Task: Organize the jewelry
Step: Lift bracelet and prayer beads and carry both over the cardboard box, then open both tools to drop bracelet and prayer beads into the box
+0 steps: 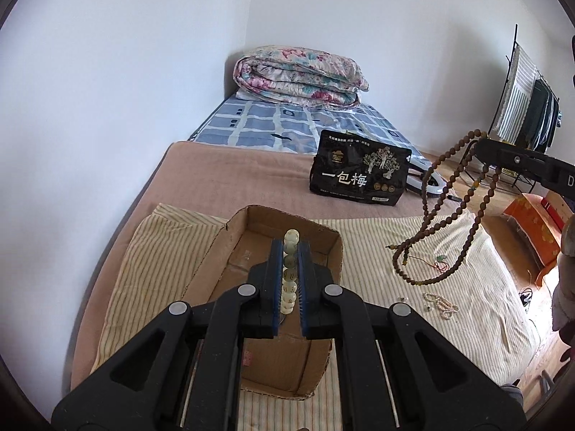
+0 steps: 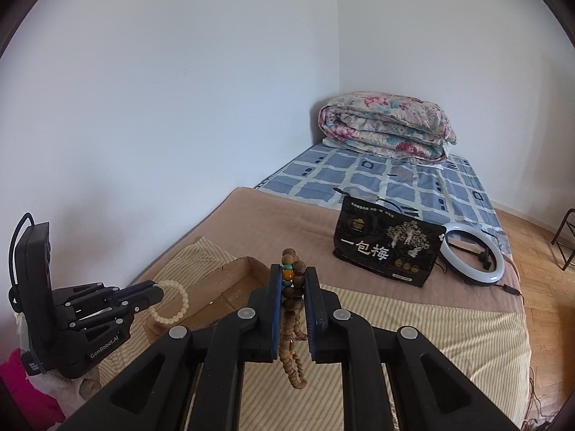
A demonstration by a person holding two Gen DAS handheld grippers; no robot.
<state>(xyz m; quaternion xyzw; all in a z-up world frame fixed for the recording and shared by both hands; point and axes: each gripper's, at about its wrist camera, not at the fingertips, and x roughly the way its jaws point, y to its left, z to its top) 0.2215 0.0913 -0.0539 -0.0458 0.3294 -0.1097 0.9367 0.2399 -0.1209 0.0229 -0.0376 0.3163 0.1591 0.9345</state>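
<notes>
Black left gripper [image 1: 289,273] is pinching a pale bead bracelet [image 1: 289,276] above the cardboard box [image 1: 332,251]; right gripper [image 2: 293,294] is clamping a dangling brown bead necklace [image 2: 293,337]. Pearl strand [image 1: 441,301] is lying on striped cloth [image 1: 377,237], black snack bag [image 1: 360,174] beyond.

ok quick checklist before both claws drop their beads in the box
1. Left claw shut on the pale bead bracelet: ok.
2. Right claw shut on the long brown bead string: ok.
3. Cardboard box open at the top, floor bare where visible: ok.
4. Left claw over the box: ok, the bracelet hangs above its inside.
5. Right claw over the box: not ok, the brown string hangs over the striped cloth beside it.
6. All jewelry picked up: not ok, a small pearl strand and a red cord with a green pendant lie on the cloth.
</notes>
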